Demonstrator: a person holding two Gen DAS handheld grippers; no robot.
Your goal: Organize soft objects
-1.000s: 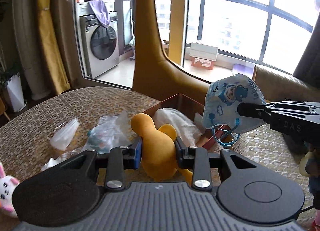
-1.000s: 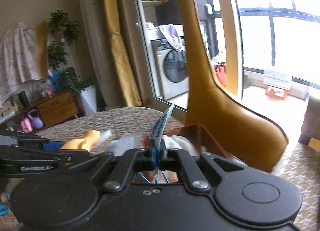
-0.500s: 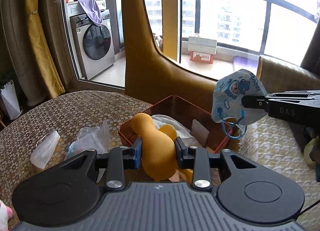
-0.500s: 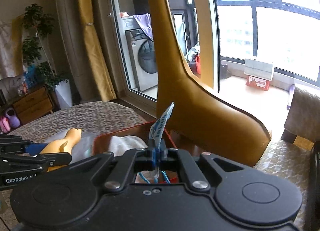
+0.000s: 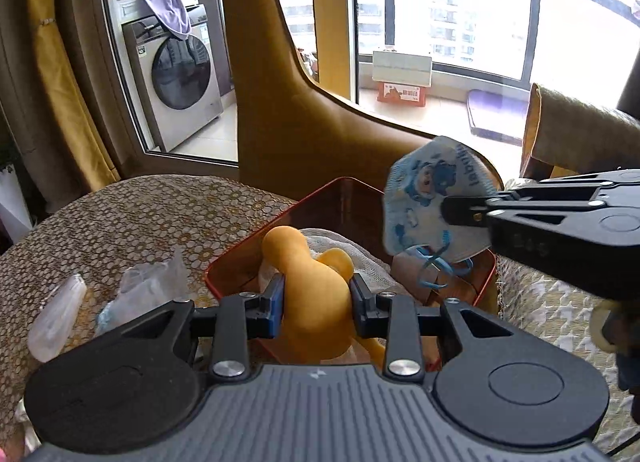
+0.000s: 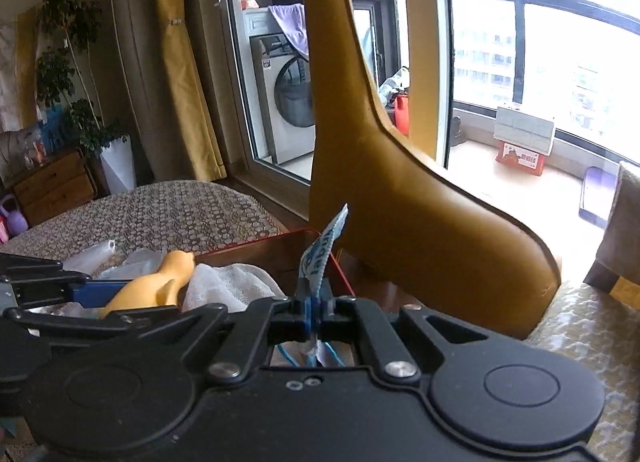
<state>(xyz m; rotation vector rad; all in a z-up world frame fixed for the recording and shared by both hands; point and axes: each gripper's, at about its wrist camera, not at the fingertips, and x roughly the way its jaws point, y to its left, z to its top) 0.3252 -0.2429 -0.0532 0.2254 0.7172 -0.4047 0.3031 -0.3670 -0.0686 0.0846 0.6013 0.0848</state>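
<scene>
Task partly done, by look of things.

- One surface (image 5: 120, 218), patterned cloth, left half of frame.
- One red box (image 5: 348, 198), centre; one white cloth (image 5: 360, 258) already inside.
- One yellow soft duck (image 5: 316, 286), lower centre, above box edge, pinched by left tongs (image 5: 317, 300).
- One child's face mask (image 5: 428, 202), centre right, above box, pinched by right tongs (image 6: 314, 304).
- Two clear plastic bags (image 5: 148, 286), lower left on surface, apparently not yet sorted.

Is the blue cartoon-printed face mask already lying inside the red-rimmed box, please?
No, the blue cartoon-printed face mask hangs pinched in the right gripper above the red-rimmed box.
</scene>
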